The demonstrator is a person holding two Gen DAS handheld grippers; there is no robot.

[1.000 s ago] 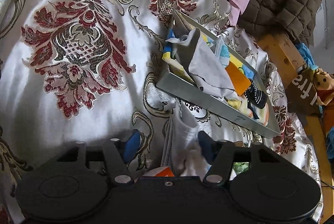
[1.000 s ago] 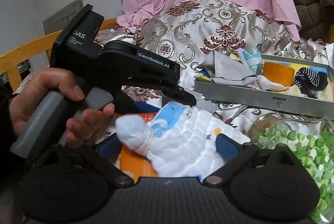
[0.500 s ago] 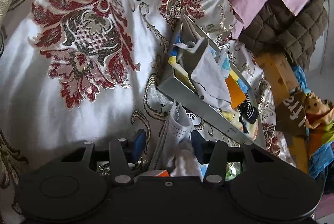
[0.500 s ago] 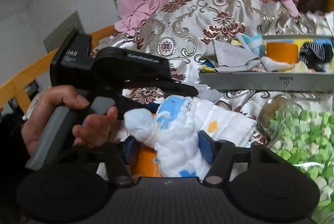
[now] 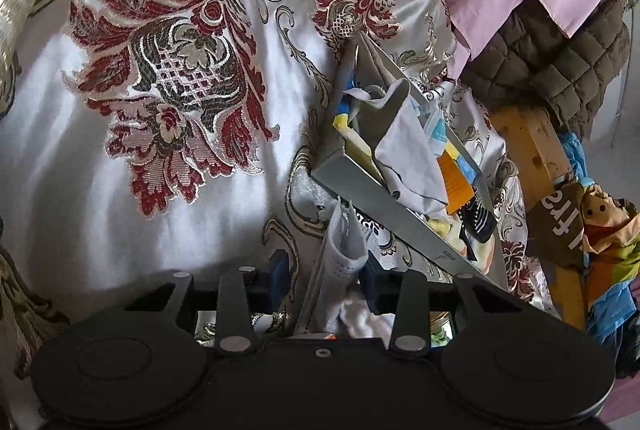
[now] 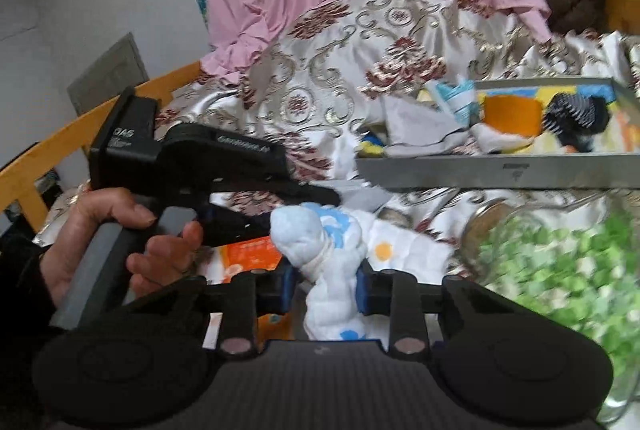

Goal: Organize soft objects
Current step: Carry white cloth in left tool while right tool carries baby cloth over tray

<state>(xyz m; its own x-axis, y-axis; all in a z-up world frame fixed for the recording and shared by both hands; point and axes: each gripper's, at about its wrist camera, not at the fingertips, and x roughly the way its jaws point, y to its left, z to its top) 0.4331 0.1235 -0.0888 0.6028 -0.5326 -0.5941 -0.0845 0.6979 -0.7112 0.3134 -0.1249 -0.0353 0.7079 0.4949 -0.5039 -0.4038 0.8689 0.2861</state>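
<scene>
only our right wrist view shows the hand [image 6: 120, 246] holding the left gripper [image 6: 320, 195] from the side, and a glass jar [image 6: 560, 262] of green and white bits lying at the right. only our left wrist view shows the wooden post [image 5: 532, 145] and the brown quilted fabric [image 5: 560, 69] beyond the tray [image 5: 400, 222].

the white muslin cloth [image 6: 332, 270] is soft and puckered, with blue patches and an orange dot, bunched into a knob at one end. it lies on the floral satin cover [image 6: 320, 77], in front of the grey tray of socks and small cloths, partly over an orange packet [image 6: 248, 254].

our right gripper [image 6: 326, 286] has just been closing, and its blue pads [image 6: 286, 282] now press both sides of the cloth's narrow waist, the knob sticking up past them. our left gripper [image 5: 326, 270] has been closing too; a folded white piece with dotted stitching [image 5: 344, 242] stands between its fingers, against the right pad [image 5: 370, 278], while the left pad [image 5: 278, 268] stands apart from it, so it grips nothing yet.
</scene>
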